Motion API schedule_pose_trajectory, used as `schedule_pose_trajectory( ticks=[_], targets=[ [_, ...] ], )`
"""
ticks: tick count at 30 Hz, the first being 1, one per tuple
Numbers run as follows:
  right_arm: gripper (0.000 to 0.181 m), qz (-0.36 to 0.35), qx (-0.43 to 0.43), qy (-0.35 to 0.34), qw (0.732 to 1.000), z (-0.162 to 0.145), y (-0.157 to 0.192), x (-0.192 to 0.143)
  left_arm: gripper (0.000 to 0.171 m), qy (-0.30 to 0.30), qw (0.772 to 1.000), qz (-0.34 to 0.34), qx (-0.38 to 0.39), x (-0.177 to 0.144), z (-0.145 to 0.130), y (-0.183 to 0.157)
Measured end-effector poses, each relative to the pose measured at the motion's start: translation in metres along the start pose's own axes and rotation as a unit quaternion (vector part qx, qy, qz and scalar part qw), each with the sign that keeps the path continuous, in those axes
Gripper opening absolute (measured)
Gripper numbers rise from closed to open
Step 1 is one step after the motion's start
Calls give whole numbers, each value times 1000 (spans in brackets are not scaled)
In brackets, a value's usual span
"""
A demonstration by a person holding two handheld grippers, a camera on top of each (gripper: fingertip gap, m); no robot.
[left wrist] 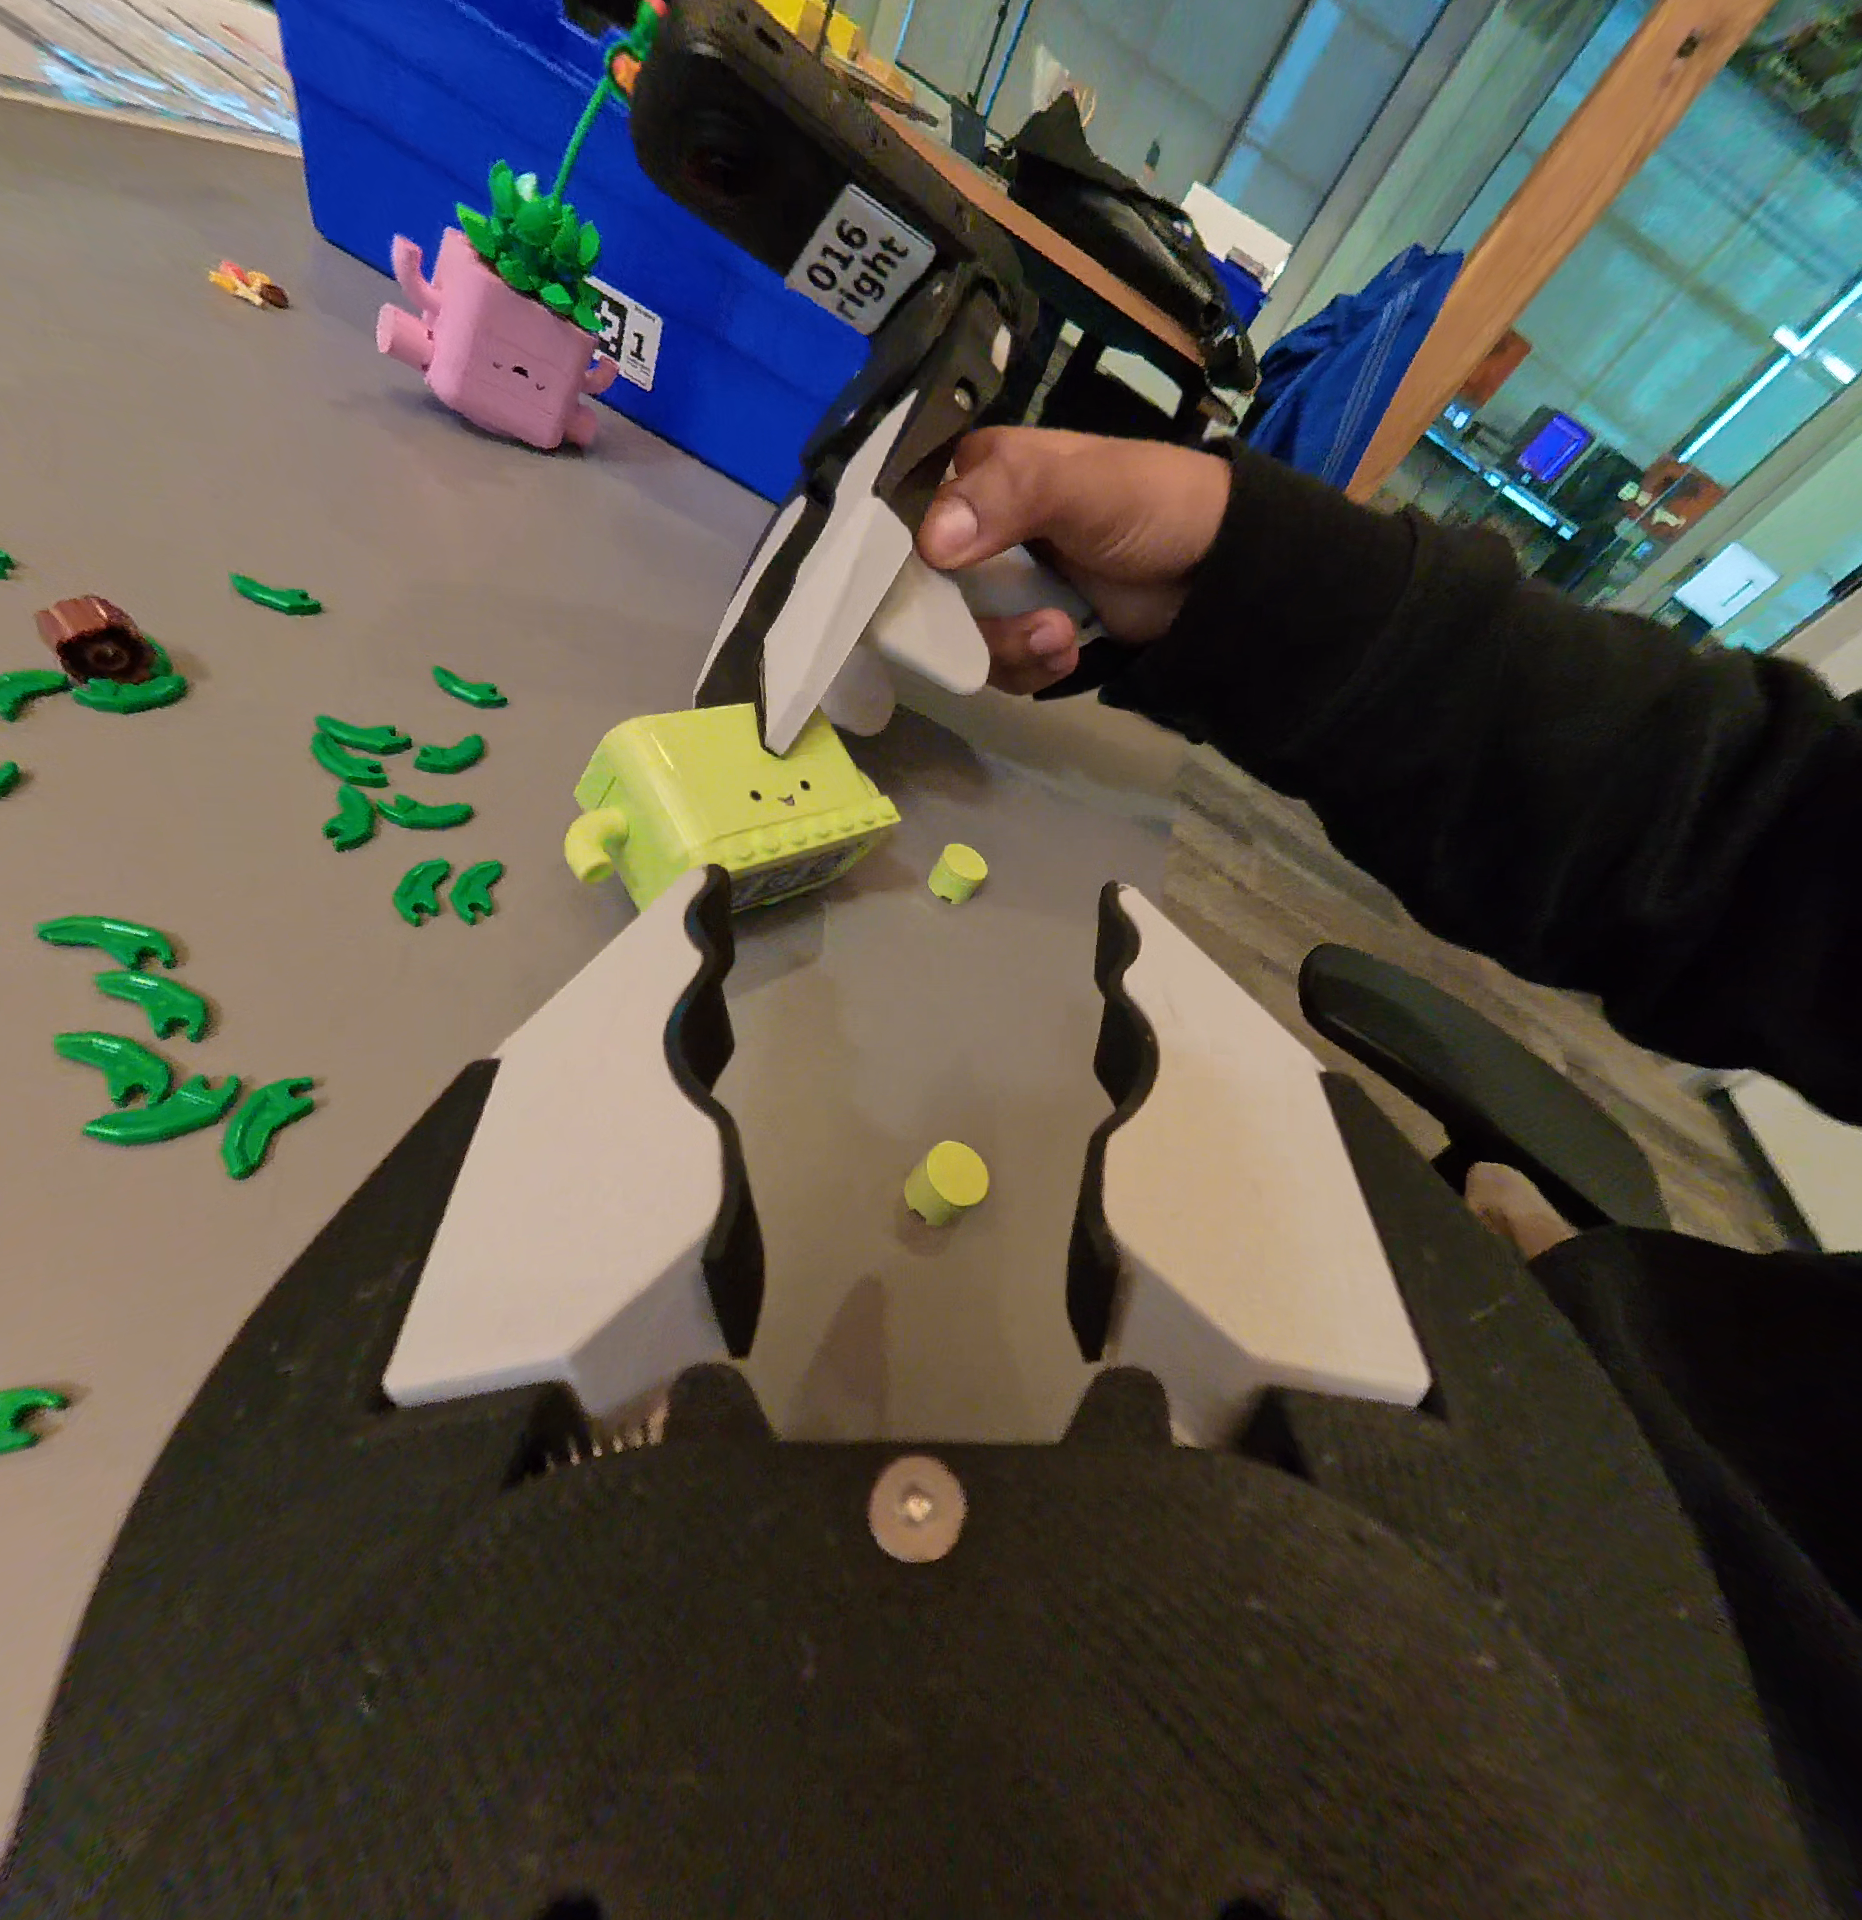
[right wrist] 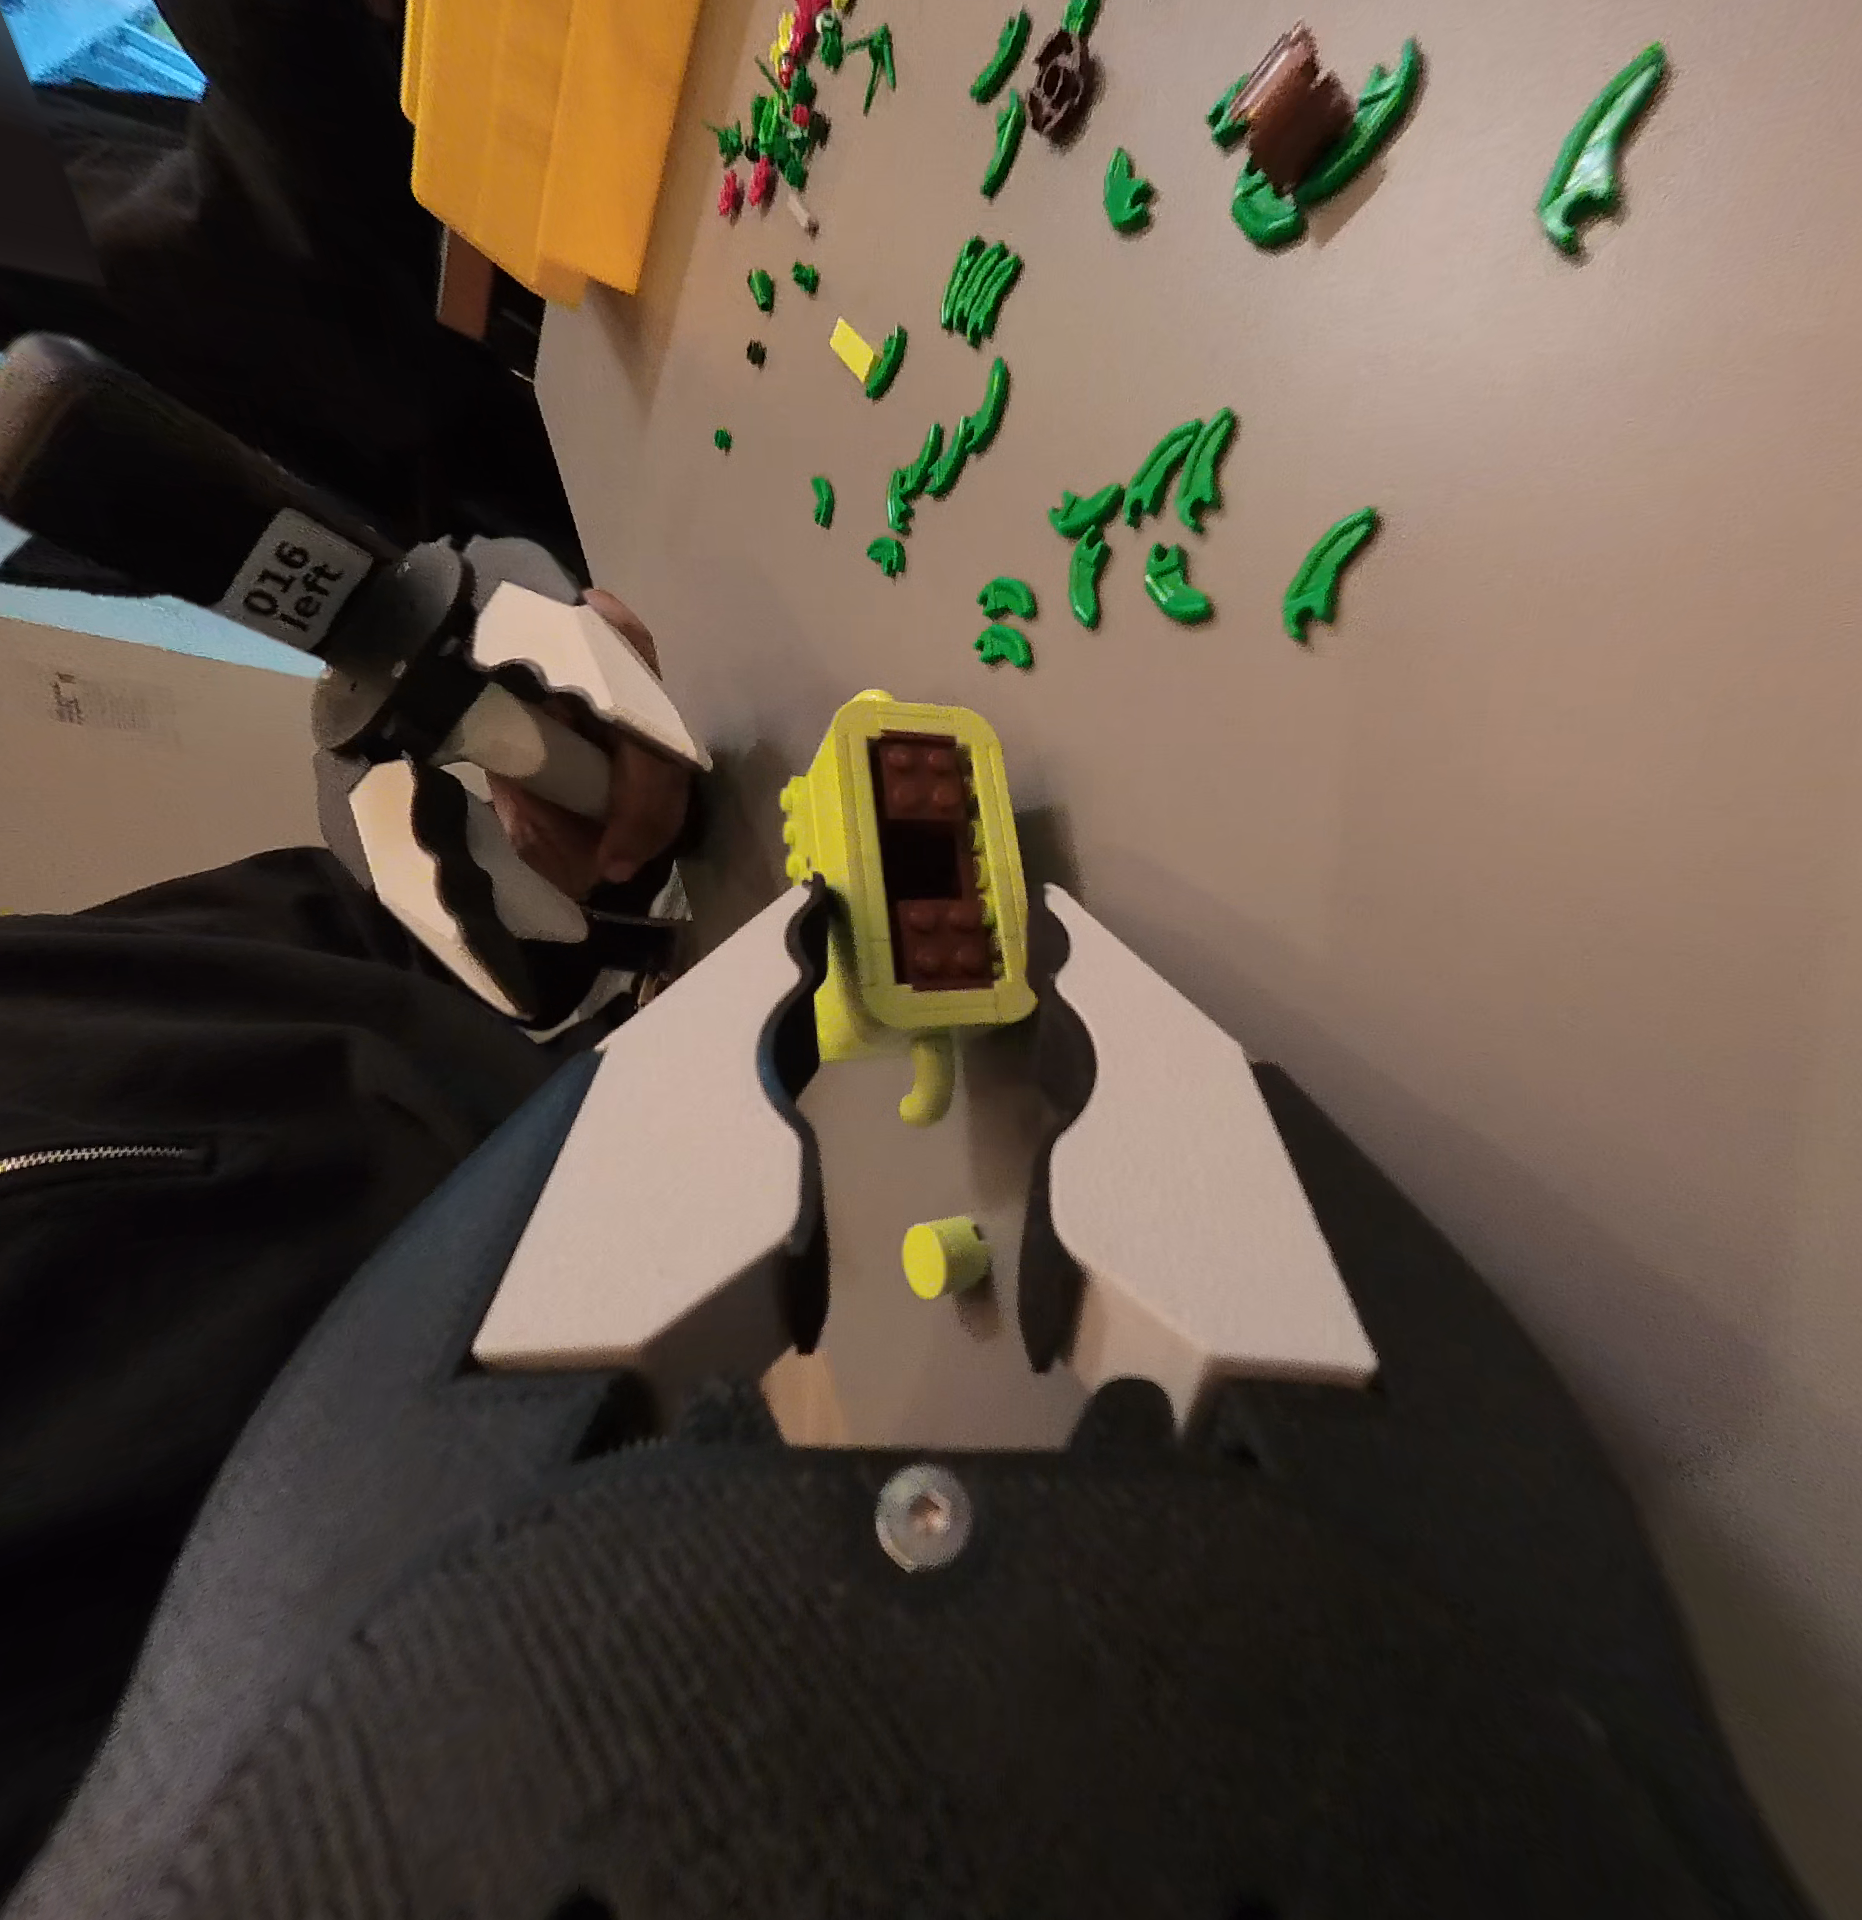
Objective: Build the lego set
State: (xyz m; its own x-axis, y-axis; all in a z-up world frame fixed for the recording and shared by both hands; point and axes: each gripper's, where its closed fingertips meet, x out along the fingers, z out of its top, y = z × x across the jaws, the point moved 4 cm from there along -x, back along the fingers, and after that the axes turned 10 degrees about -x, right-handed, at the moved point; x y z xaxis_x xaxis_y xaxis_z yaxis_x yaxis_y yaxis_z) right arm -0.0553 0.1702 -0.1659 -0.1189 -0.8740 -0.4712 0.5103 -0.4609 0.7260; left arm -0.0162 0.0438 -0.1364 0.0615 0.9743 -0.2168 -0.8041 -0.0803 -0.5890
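Observation:
A lime-green lego pot point(left wrist: 729, 800) with a small face lies on its side on the grey table point(left wrist: 231, 499). In the right wrist view the lime-green pot point(right wrist: 927, 862) shows its open top with brown bricks inside. My right gripper point(right wrist: 935, 899) is closed on the near end of the pot; it also shows in the left wrist view point(left wrist: 781, 727), coming down from above. My left gripper point(left wrist: 911, 904) is open and empty just in front of the pot. One loose lime cylinder point(left wrist: 948, 1182) lies between its fingers, another lime cylinder point(left wrist: 956, 871) beside the pot.
A finished pink pot with a green plant point(left wrist: 501, 332) stands before a blue bin point(left wrist: 553, 208). Several green leaf pieces point(left wrist: 168, 1112) and a brown trunk piece point(left wrist: 101, 639) are scattered at the left. A black chair armrest point(left wrist: 1478, 1081) is at the right. Between my right fingertips and the brown trunk piece point(left wrist: 101, 639) there is roughly 12 cm.

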Motion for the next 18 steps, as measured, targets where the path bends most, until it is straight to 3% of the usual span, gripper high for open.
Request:
schedule_pose_trajectory(
  ticks=[2,5,8,15,18],
  targets=[
    [22,-9,-13,-12,1000,2,-3,-4,68,-6,1000,-6,-14,-2,2,2],
    [23,-31,-36,-22,999,4,-7,-9,68,-11,1000,-9,-18,-3,3,2],
    [30,-53,-82,-73,993,11,3,-19,67,-13,1000,-7,-11,-3,3,1],
    [41,-227,-259,-170,923,-4,28,-44,69,-41,999,-8,1,-10,4,-4],
    [31,-247,-274,-204,907,-27,35,-41,71,-64,998,-3,8,-15,7,-5]
  ],
)
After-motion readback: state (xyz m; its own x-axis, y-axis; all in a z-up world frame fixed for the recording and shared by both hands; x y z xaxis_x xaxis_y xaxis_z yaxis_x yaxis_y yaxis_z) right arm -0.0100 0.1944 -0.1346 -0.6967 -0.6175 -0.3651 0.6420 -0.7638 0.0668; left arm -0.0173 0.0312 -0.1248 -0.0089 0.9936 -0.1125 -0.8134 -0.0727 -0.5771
